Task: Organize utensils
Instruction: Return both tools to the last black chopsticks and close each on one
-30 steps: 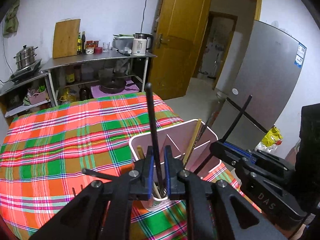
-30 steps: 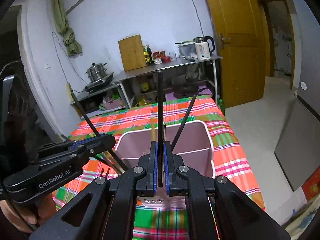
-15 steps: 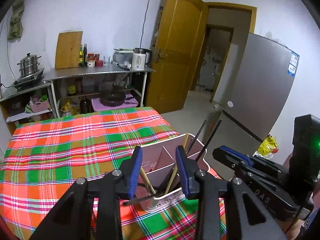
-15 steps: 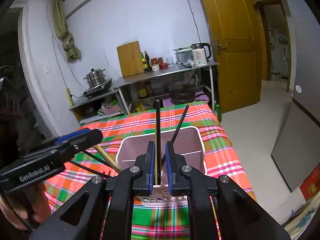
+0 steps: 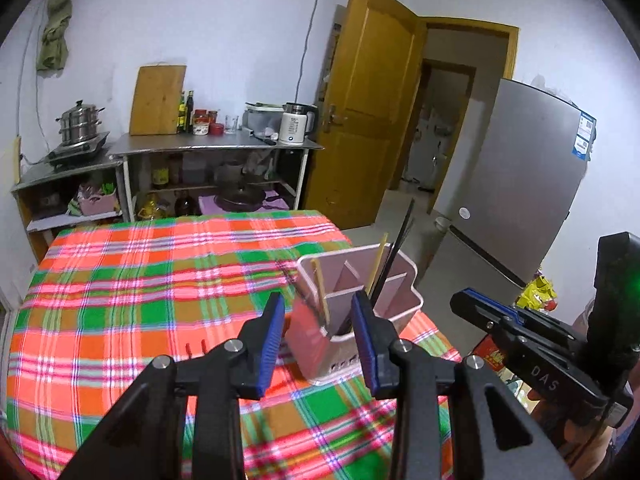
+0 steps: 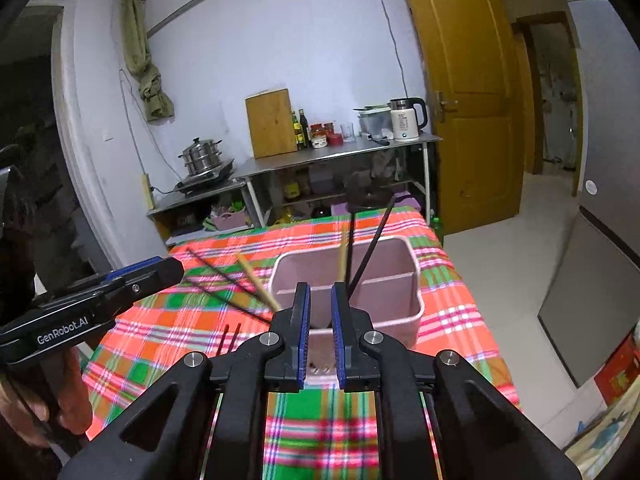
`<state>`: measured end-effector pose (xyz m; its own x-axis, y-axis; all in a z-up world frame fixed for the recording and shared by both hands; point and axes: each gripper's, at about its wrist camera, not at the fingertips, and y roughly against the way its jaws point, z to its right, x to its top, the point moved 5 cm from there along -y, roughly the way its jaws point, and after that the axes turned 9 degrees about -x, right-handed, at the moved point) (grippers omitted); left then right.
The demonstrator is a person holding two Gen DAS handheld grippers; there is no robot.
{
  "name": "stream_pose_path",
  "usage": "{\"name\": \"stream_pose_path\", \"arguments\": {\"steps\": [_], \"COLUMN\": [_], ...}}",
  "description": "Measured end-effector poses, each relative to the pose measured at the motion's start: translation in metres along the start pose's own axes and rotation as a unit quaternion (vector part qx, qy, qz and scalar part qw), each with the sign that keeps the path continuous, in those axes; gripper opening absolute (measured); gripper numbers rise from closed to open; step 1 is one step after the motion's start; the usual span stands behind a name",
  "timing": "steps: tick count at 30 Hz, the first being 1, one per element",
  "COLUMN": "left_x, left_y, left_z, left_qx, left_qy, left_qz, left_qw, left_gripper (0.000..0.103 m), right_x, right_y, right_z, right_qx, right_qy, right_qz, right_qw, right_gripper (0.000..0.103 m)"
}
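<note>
Pink utensil holder point(image 5: 362, 312) holding chopsticks point(image 6: 370, 252), left gripper point(image 5: 320, 340) fingers wide, right gripper point(image 6: 321, 334) fingers narrow, empty.

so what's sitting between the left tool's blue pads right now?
Nothing gripped. In the left wrist view the open left tool frames the pink plastic utensil caddy beyond it, a tan wooden chopstick standing inside.

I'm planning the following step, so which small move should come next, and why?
Probably swing the left gripper left and down toward the pair of red sticks lying on the tablecloth beside the pink holder. Its jaws stand wide open and empty, and those sticks appear to be the only utensils outside the holder.
</note>
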<state>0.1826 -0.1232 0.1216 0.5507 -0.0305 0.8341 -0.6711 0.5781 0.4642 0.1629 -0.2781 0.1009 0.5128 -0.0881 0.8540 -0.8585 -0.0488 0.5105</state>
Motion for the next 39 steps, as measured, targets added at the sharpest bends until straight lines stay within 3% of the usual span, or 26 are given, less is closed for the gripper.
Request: {"name": "stream_pose_path", "arguments": {"steps": [14, 23, 29, 39], "left_x": [-0.077, -0.124, -0.140, -0.141], "left_y": [0.016, 0.014, 0.004, -0.034], "left_z": [-0.050, -0.098, -0.124, -0.144], "left_qx": [0.033, 0.067, 0.078, 0.065], "left_qy": [0.053, 0.102, 0.125, 0.147], "left_qz": [-0.037, -0.071, -0.088, -0.114], "left_qw": [0.9973, 0.9900, 0.9852, 0.9804], "left_gripper": [0.036, 0.036, 0.036, 0.036], "right_x": [-0.057, -0.091, -0.105, -0.115], "right_y": [-0.010, -0.034, -0.055, -0.086], "right_z": [-0.056, -0.093, -0.111, -0.122], "right_qx": [0.037, 0.062, 0.073, 0.073], "right_qy": [0.037, 0.066, 0.079, 0.082], "right_qz": [-0.060, -0.102, -0.125, -0.153], "right_qw": [0.997, 0.991, 0.986, 0.982], "right_gripper": [0.011, 0.010, 0.011, 0.010]}}
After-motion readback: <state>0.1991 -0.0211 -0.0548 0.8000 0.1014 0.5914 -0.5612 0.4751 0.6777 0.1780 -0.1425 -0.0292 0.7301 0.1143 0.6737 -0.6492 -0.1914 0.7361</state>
